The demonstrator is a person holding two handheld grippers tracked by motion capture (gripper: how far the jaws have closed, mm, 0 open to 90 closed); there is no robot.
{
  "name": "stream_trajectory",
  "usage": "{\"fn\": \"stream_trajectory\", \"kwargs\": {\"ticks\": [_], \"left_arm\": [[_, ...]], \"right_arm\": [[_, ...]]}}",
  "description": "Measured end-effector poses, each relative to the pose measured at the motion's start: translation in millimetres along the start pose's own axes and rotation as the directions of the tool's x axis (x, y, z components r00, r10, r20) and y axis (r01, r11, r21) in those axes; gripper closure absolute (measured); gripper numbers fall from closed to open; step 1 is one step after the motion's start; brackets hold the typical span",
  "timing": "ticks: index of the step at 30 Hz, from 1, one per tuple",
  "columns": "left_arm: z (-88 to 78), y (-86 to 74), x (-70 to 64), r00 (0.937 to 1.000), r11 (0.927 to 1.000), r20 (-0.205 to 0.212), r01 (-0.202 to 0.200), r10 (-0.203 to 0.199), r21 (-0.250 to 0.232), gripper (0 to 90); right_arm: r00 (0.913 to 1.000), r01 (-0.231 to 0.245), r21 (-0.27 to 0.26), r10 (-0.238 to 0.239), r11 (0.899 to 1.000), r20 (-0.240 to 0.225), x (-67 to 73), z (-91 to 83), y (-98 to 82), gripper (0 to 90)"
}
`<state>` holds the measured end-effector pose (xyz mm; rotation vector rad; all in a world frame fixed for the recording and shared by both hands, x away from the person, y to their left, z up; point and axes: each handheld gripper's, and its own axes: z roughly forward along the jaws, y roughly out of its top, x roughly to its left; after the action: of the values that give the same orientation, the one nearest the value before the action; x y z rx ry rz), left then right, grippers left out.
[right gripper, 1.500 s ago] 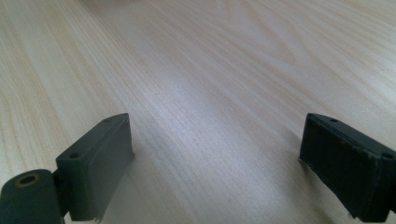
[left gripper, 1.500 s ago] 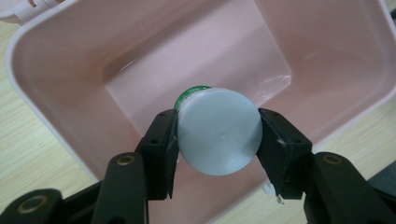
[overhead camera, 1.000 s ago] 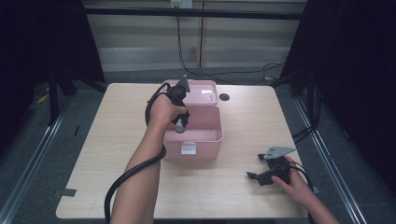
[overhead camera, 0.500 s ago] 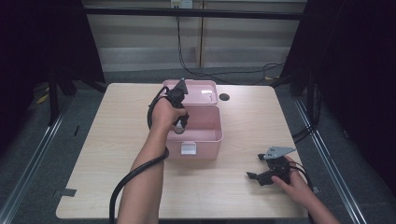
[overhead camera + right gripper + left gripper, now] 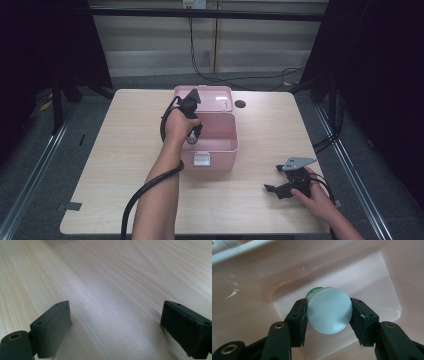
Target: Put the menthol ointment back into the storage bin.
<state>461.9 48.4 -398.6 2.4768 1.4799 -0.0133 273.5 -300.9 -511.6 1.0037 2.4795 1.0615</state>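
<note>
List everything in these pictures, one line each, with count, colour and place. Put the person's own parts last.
table: one, light wood, centre of the high view.
box: one, pink, open, mid-table, its lid laid back on the far side.
latch: one, pale, on the box's near wall.
round item: one, pale blue face with a green edge behind, between the left jaws over the box's inside.
hole: one, dark, in the table right of the lid.
cables: several, black, on the floor beyond the table.
left hand-held gripper: one, black, in the box, shut on the round item.
right hand-held gripper: one, black, open, low at the table's near right.
forearms: two, entering from the bottom edge.
</note>
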Motion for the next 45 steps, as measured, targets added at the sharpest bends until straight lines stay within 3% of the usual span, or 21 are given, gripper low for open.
{"fn": "stream_trajectory", "kwargs": {"ticks": [2, 14, 24, 31, 45], "left_arm": [[2.5, -0.5, 1.0, 0.9998, 0.9998, -0.003, 0.018, -0.018, -0.008, 50.1], [14.9, -1.9, 6.5, 0.9995, 0.9989, -0.007, 0.032, -0.032, -0.035, 50.1], [29.1, -0.3, 5.8, 0.9988, 0.9987, -0.018, 0.045, -0.045, -0.024, 50.0], [33.6, 0.3, 6.0, 0.9988, 0.9989, -0.03, 0.038, -0.039, -0.025, 50.0], [36.0, -0.4, 8.7, 0.997, 0.9962, -0.025, 0.071, -0.073, -0.049, 49.8]], "right_arm": [[1.0, 0.0, 0.0, 0.0, 1.0, 0.0, 0.0, 0.0, 0.0, 8.8], [1.0, 0.0, -0.002, 0.0, 1.0, 0.0, 0.1, 0.1, 0.0, 8.8], [1.0, 0.0, -0.002, 0.0, 1.0, 0.0, 0.0, 0.2, -0.1, 8.8], [1.0, 0.0, -0.002, 0.0, 1.0, 0.0, 0.0, 0.2, 0.0, 8.8], [1.0, -0.002, 0.0, 0.002, 1.0, 0.001, 0.1, 0.0, 0.0, 8.9]]}}
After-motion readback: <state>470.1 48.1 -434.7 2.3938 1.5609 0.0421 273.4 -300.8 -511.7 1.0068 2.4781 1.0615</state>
